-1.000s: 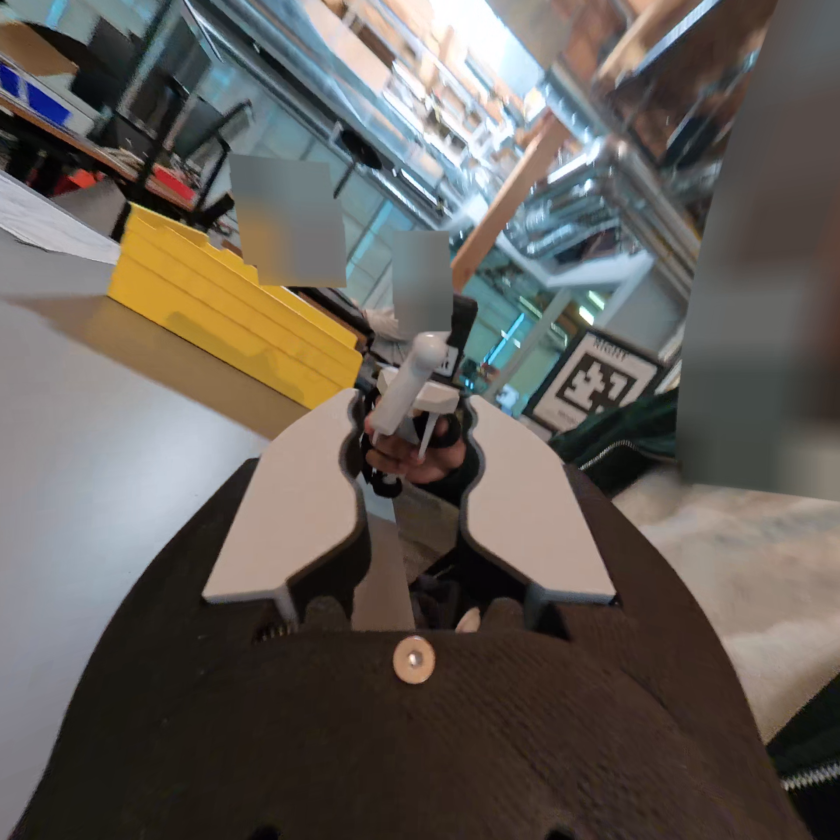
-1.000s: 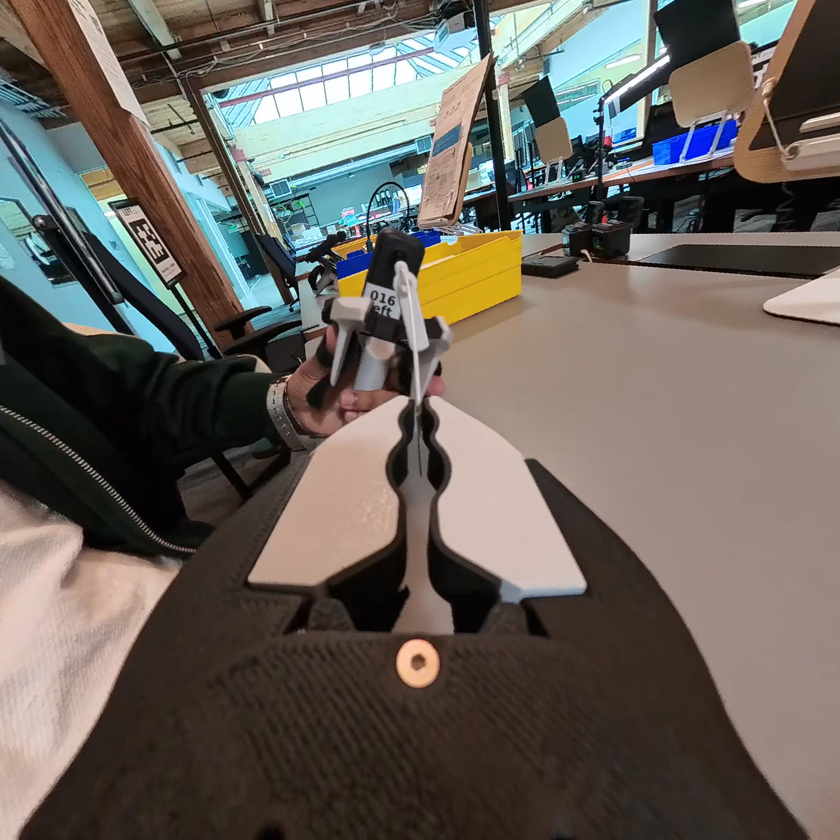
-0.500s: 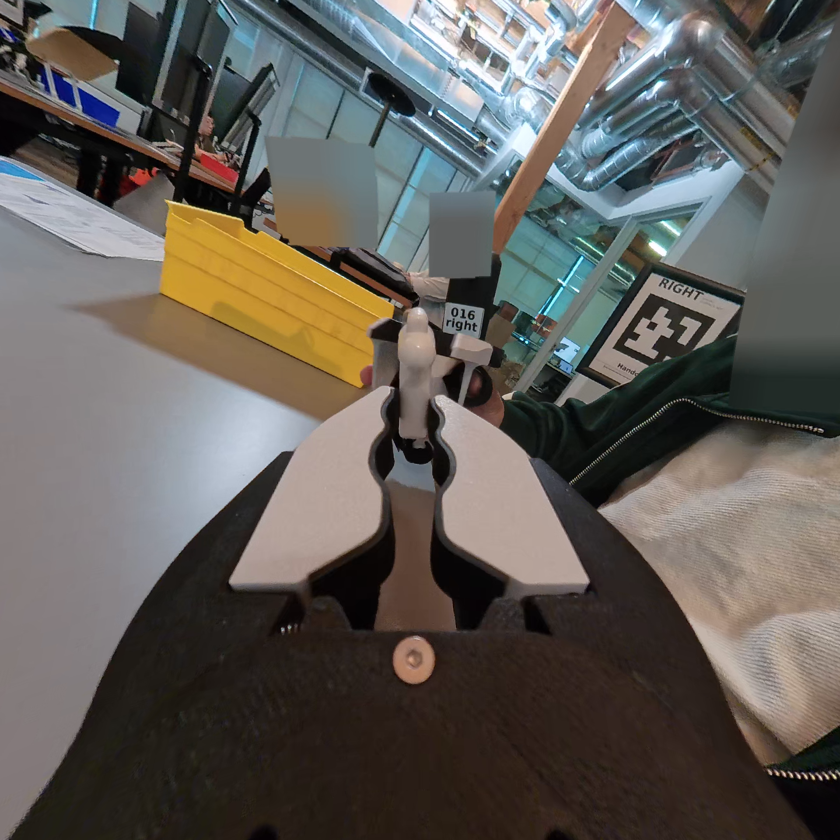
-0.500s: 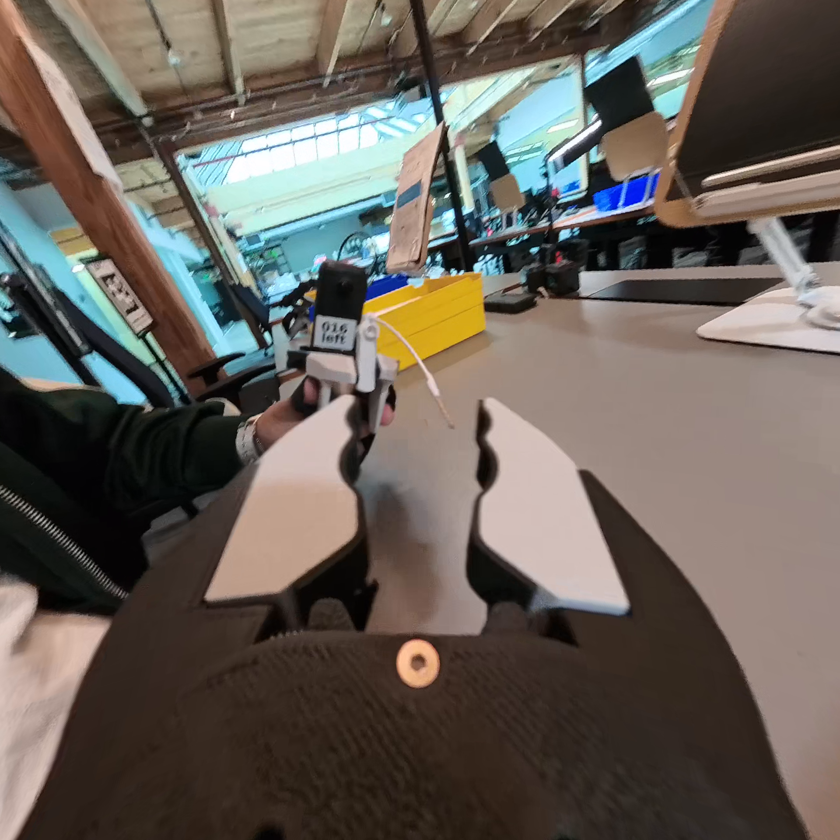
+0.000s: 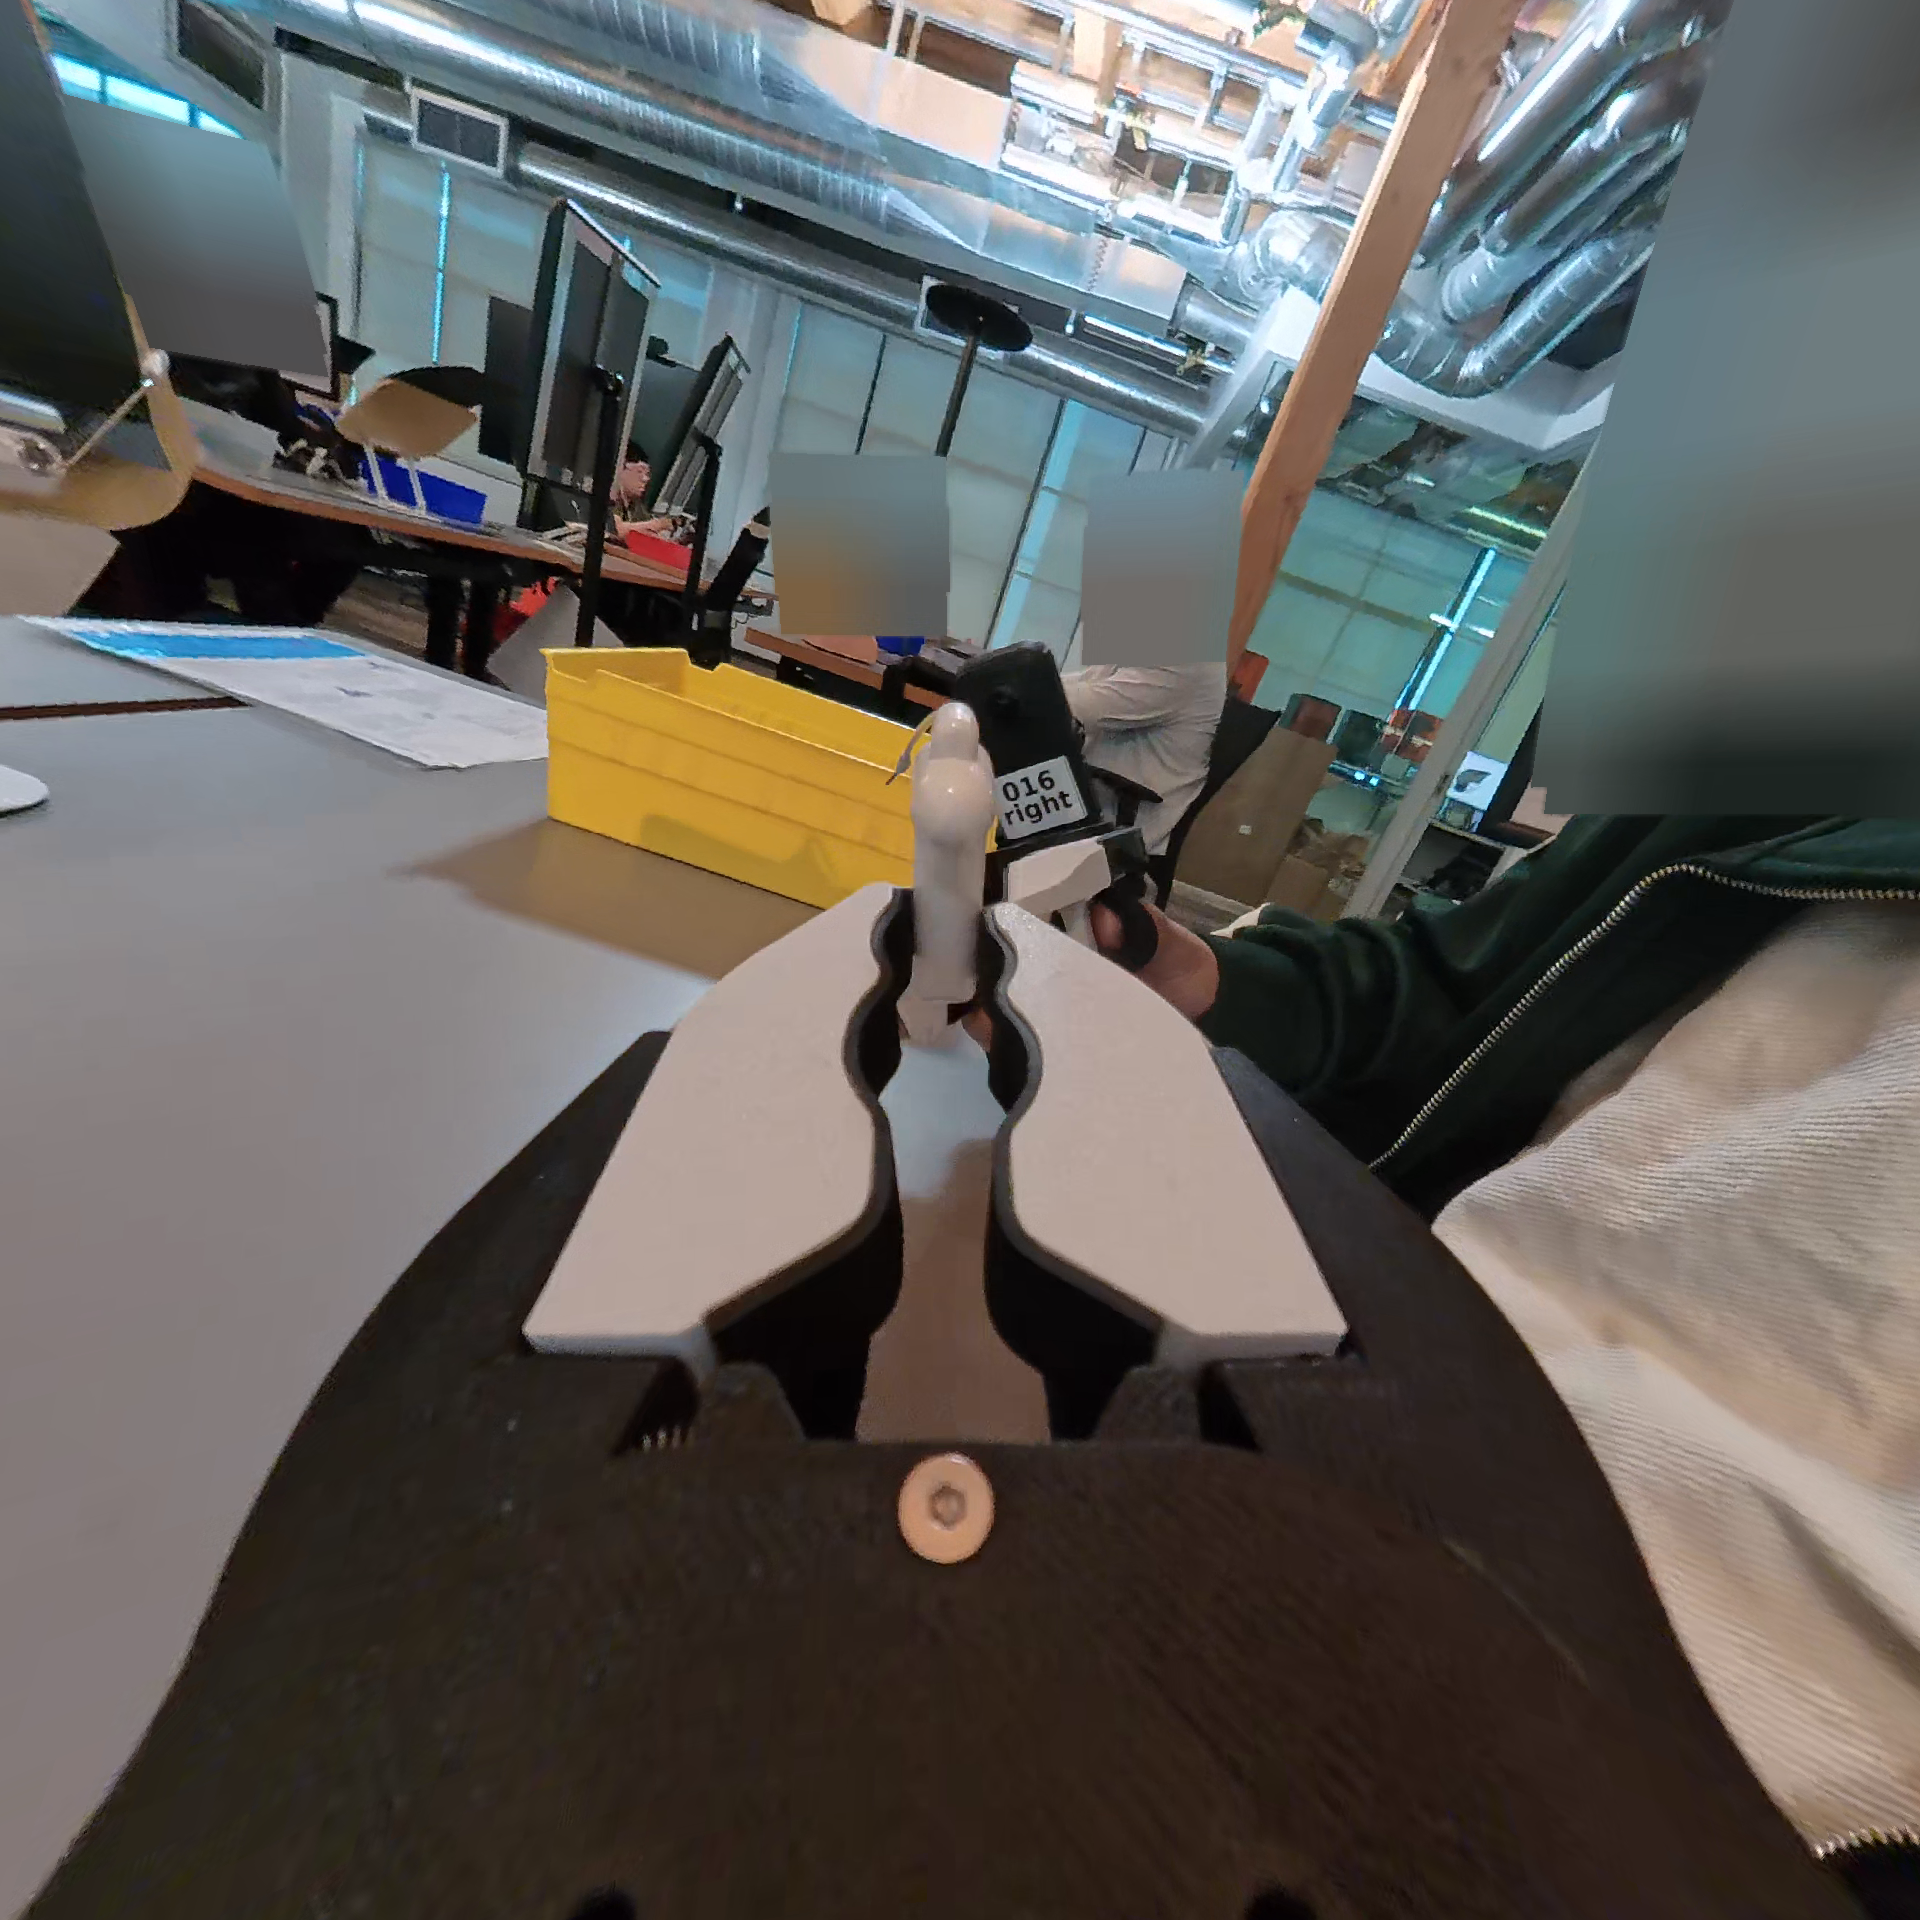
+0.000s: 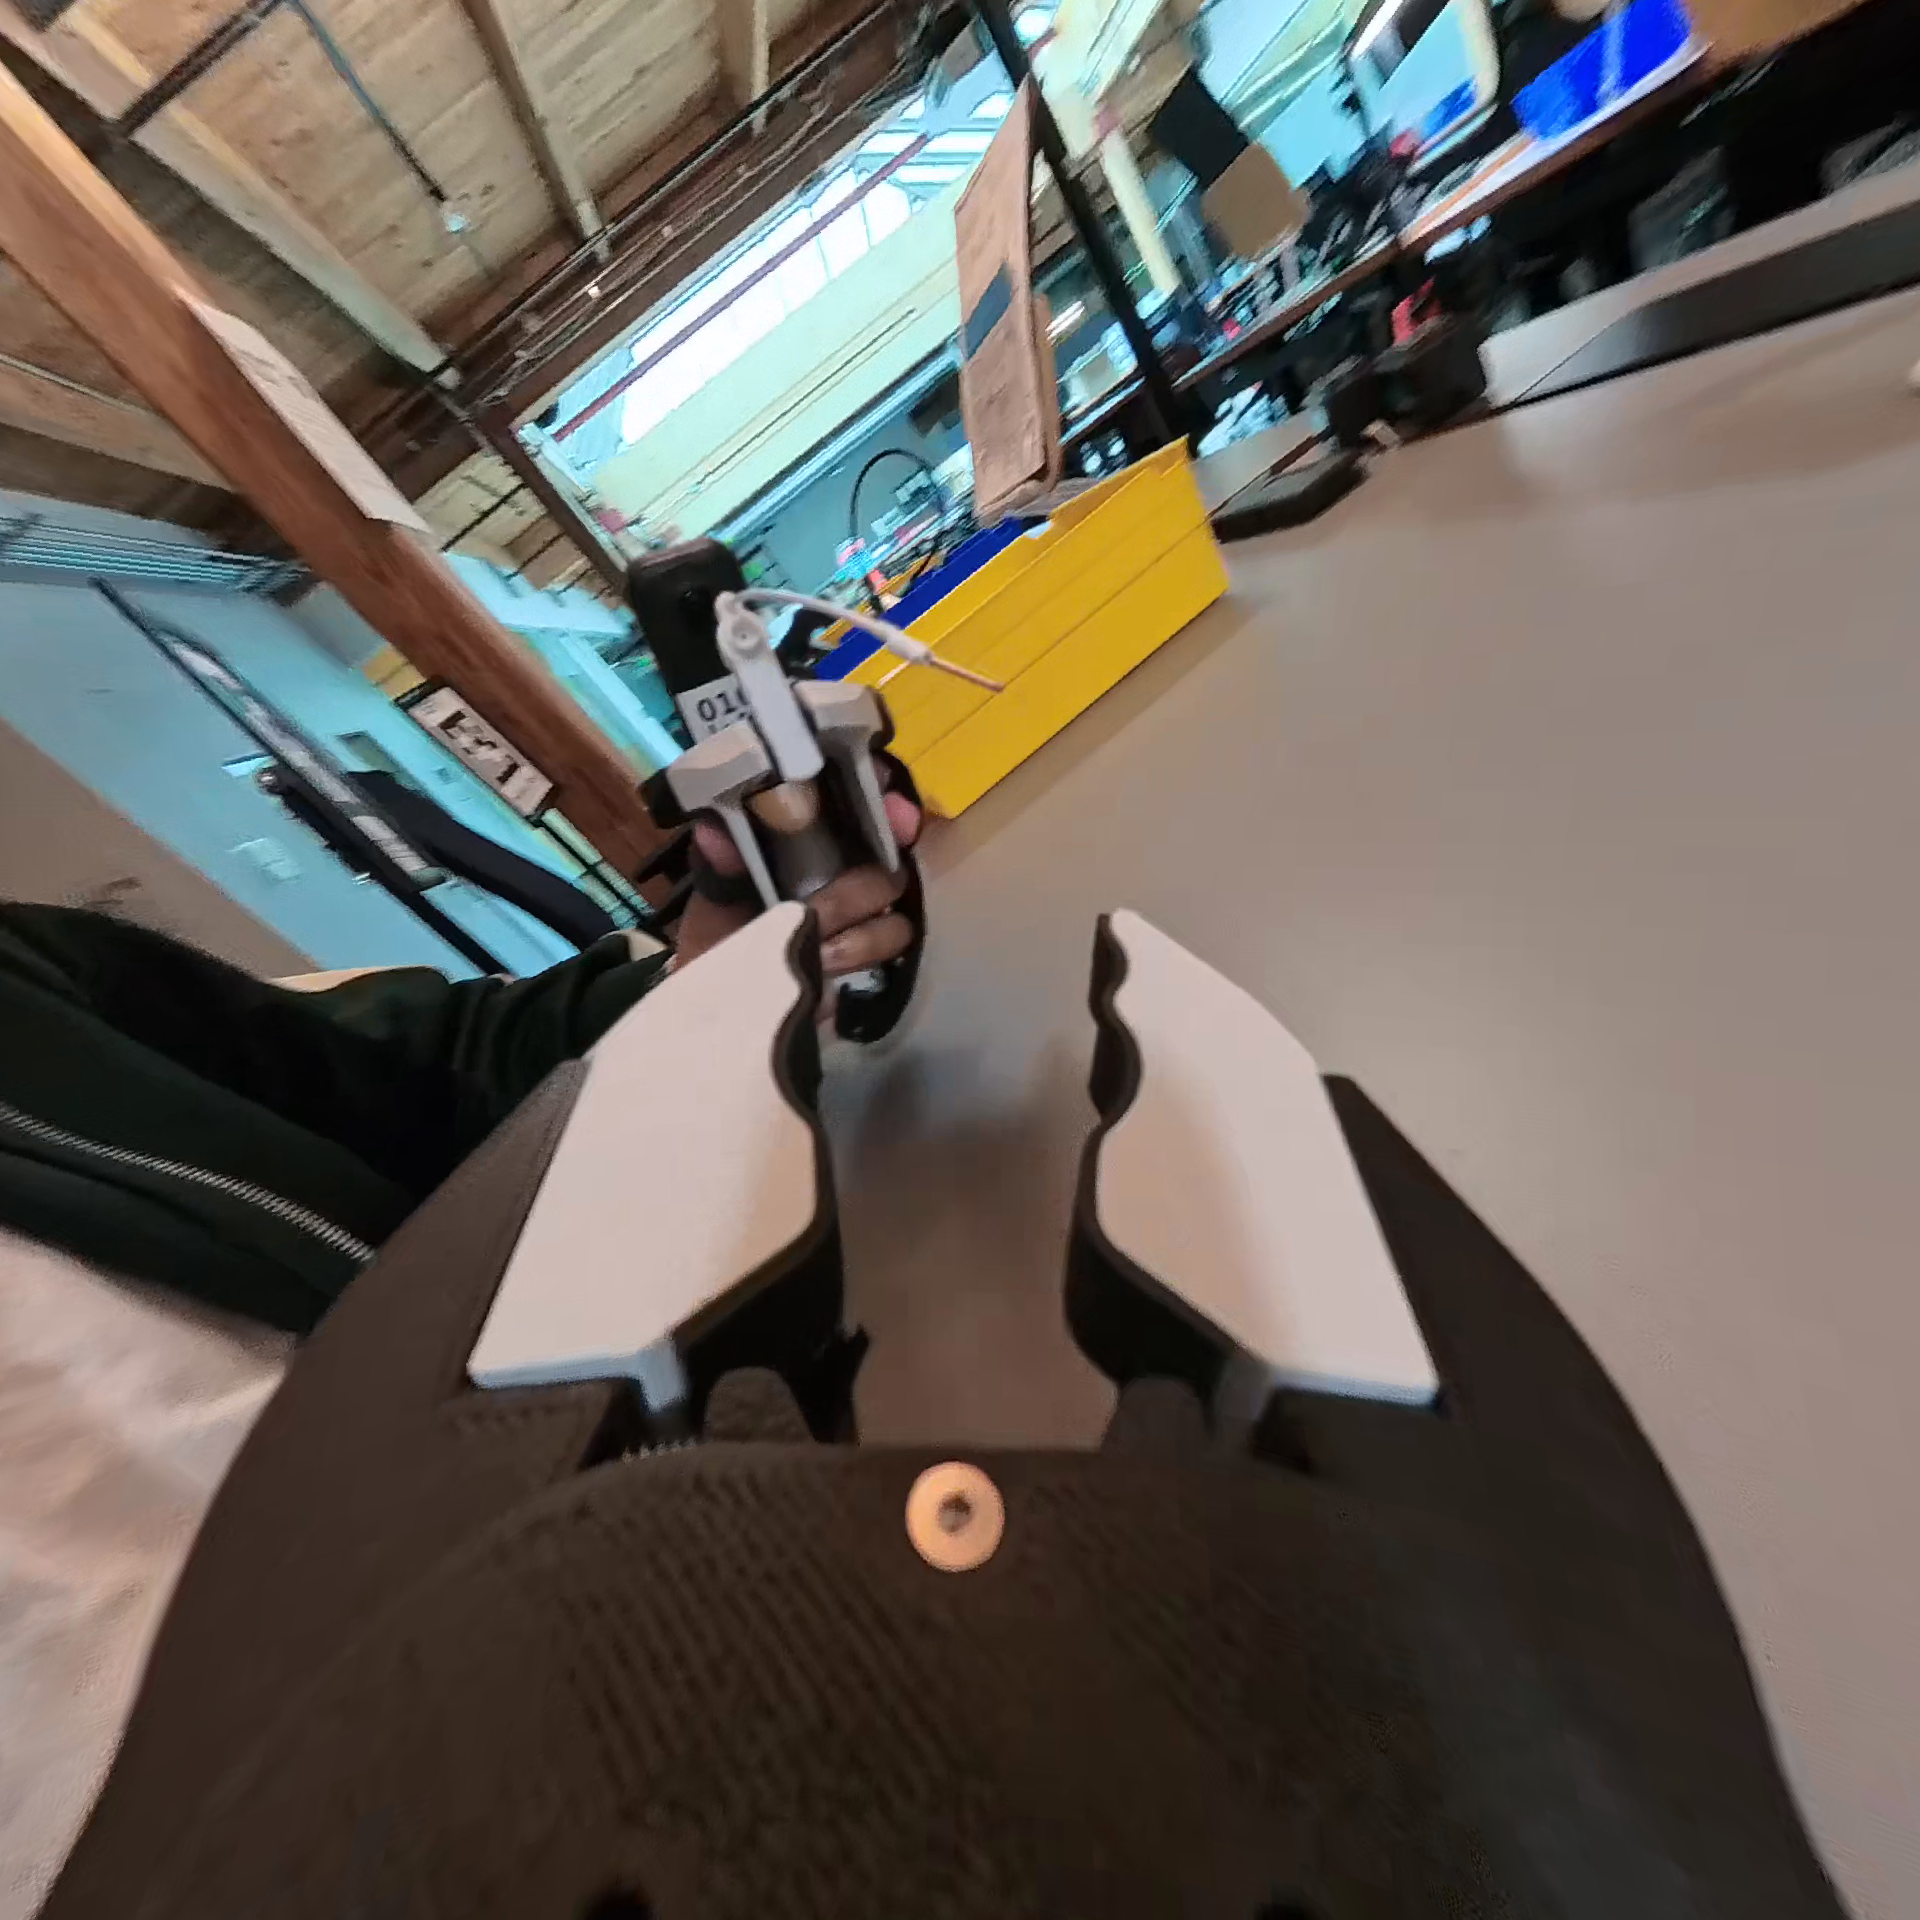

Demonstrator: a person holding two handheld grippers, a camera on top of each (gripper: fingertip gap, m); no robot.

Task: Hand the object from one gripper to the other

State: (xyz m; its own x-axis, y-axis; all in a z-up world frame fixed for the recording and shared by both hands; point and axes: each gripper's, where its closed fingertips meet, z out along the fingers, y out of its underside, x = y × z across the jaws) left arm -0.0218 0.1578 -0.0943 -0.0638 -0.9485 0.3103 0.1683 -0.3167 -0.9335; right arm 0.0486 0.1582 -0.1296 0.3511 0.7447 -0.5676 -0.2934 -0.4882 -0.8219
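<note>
Between my left gripper's [image 5: 940, 951] white fingers sits the task object [image 5: 948, 831], a small white plastic piece with a thin white wire curling off its top; the jaws are clamped on its lower body and it stands near upright, tip above the fingertips. From the right wrist view I see the same piece [image 6: 771, 694] held up in that far gripper, its wire ending in a bare metal tip toward the yellow bin [image 6: 1049, 634].

My right gripper [image 6: 951, 940] has its jaws wide apart, nothing between them, grey table [image 6: 1558, 831] showing through the gap. It hangs low over the table, well apart from the object.

Writing: each gripper carries a small white sticker under its black camera; a black-and-white marker sign [image 6: 473, 743] leans by the wooden post; printed sheets [image 5: 312, 681] lie on the table's far left. I leave the words unread.

Room: bare table ahead and right of the right gripper; the bin stands near the far edge. Green jacket sleeve [image 5: 1455, 977] crowds the body side.
</note>
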